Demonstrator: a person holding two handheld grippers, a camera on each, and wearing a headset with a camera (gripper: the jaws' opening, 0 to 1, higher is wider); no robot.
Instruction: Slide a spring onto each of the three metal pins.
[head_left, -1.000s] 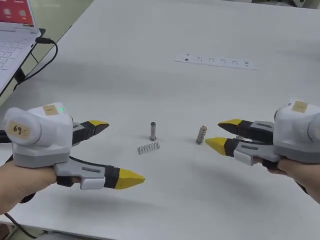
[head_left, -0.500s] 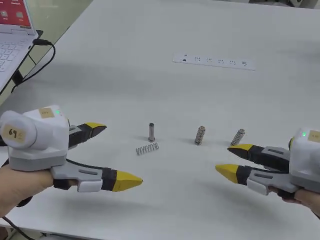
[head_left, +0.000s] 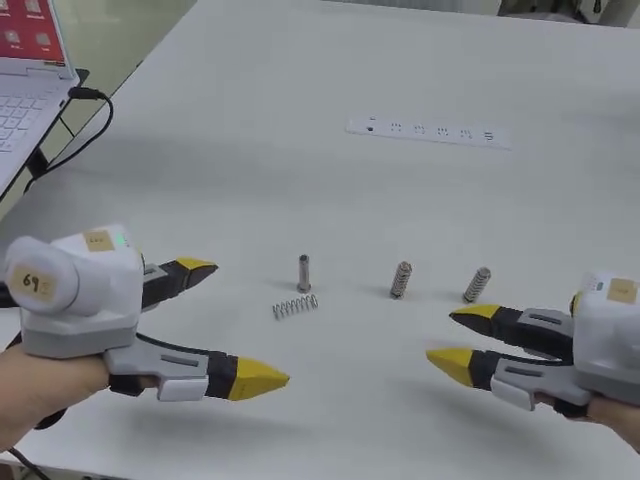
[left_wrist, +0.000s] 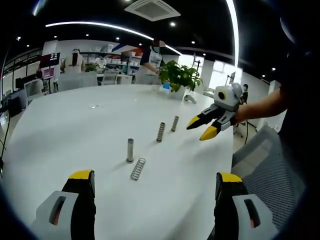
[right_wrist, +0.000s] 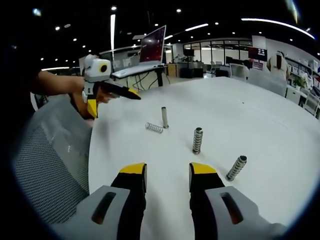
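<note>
Three short metal pins stand in a row on the white table. The left pin is bare, with a loose spring lying flat just in front of it. A spring covers the middle pin. Another covers the right pin, which leans a little. My left gripper is open and empty, left of the bare pin. My right gripper is open and empty, in front of the right pin.
A white power strip lies farther back on the table. A laptop and its black cable sit at the far left edge. A mesh chair stands beside the table.
My right gripper has drawn back from the middle pin toward the near right edge, uncovering the right sprung pin. The left gripper has barely moved.
</note>
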